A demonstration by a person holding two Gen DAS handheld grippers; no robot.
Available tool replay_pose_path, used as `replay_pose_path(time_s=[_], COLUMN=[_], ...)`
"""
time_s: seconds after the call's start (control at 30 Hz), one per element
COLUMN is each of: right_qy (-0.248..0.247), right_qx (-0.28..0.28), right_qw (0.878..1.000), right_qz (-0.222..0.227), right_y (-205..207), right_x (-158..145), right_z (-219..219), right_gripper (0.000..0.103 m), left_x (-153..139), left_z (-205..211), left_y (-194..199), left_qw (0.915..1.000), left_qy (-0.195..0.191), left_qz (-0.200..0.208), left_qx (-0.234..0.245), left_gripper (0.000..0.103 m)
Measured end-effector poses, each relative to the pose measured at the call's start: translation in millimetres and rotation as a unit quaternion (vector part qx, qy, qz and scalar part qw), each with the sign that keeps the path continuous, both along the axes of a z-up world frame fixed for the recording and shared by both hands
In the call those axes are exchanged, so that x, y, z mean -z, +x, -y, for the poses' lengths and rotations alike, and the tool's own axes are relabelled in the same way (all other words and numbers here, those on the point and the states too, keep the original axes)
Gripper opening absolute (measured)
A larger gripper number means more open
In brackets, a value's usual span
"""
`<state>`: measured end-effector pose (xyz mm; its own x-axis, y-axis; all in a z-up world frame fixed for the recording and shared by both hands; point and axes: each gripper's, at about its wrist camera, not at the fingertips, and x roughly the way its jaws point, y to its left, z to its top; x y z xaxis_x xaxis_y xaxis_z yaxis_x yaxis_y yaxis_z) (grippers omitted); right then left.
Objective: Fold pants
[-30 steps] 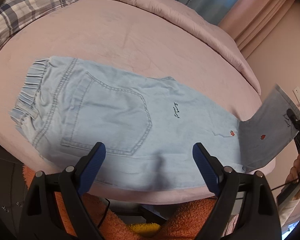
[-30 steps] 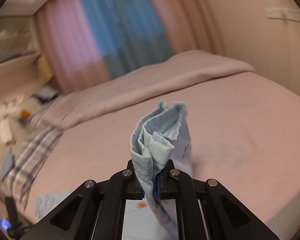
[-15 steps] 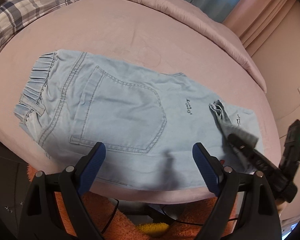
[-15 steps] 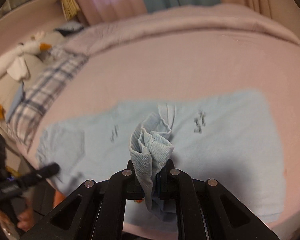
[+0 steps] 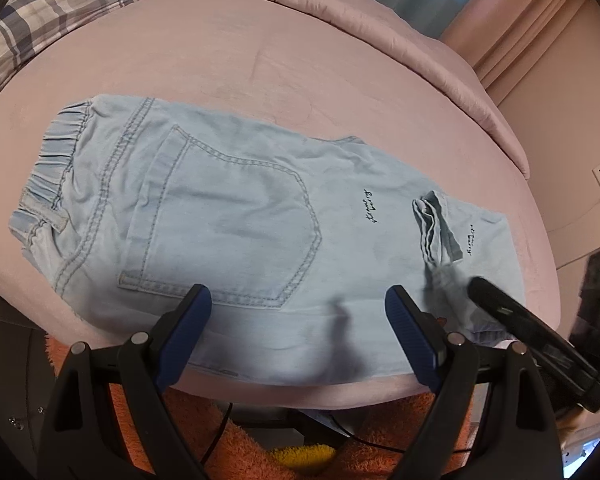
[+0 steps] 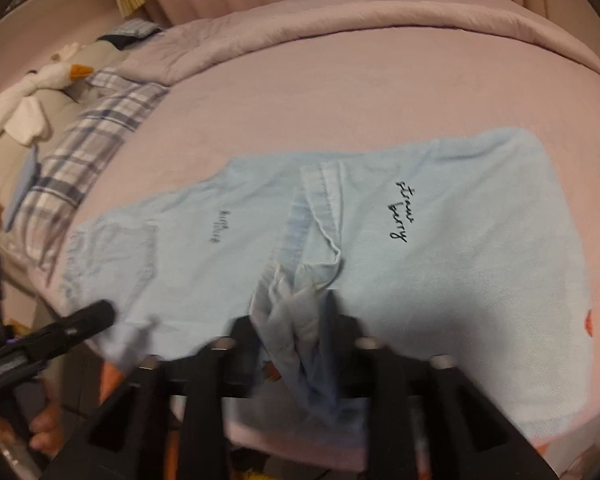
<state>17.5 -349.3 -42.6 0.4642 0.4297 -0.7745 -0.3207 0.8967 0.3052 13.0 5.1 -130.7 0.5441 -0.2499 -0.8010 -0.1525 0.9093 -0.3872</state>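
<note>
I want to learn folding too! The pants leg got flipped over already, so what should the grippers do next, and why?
Probably let go: the right gripper looks open around the bunched hem, which lies on the pants. Draw it back so the hem drops flat. The left gripper hovers open, empty.

Light-blue denim pants (image 5: 236, 216) lie flat, leg end folded back over itself

Right claw (image 6: 290, 332) motion-blurred; grip on pants (image 6: 460, 260) hem unclear
</note>
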Motion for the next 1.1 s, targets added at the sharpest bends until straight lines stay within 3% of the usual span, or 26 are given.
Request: replay_pose_path(time_s=[0.03,0.13,0.23,0.4,0.5,0.57,0.73,0.8,0.87,0.9,0.97,1.1], right_qy=[0.010,0.028,0.019,-0.003,-0.025,-0.030,-0.023,-0.021,-0.017,-0.014,-0.008,-0.001], right_qx=[0.000,-0.004,0.028,0.106,0.132,0.138,0.144,0.146,0.147,0.147,0.148,0.150], right_qw=[1.000,0.999,0.998,0.994,0.990,0.990,0.989,0.989,0.989,0.989,0.989,0.989], right_qz=[0.006,0.032,0.052,0.035,0.029,0.022,0.002,0.002,0.002,0.002,0.003,0.004], right_y=[-4,-18,-22,-13,-12,-11,-9,-8,-9,-9,-11,-12], right_x=[-6,-22,-30,-17,-6,1,17,17,16,16,16,18], right_z=[3,14,36,78,90,92,93,95,98,98,101,105], right_gripper=[0.068,0.068,0.068,0.068,0.062,0.062,0.061,0.061,0.061,0.061,0.061,0.061], left_x=[0,-2,-5,-5,-3,0,21,26,30,33,36,37], left_z=[1,6,15,36,54,66,101,111,118,121,124,125], left_y=[1,5,10,29,48,61,97,105,110,112,111,102], left_qw=[1.0000,0.9999,0.9993,0.9957,0.9929,0.9904,0.9786,0.9767,0.9757,0.9748,0.9734,0.9753], left_qy=[-0.001,-0.001,-0.002,-0.042,-0.055,-0.065,-0.122,-0.129,-0.135,-0.142,-0.149,-0.148], left_qz=[0.001,0.005,0.018,0.019,0.017,0.017,-0.023,-0.028,-0.031,-0.035,-0.037,-0.030], left_qx=[0.003,0.013,0.033,0.080,0.105,0.121,0.164,0.169,0.170,0.168,0.170,0.161], left_gripper=[0.089,0.089,0.088,0.088,0.087,0.078,0.068,0.063,0.043,0.040,0.017,0.013])
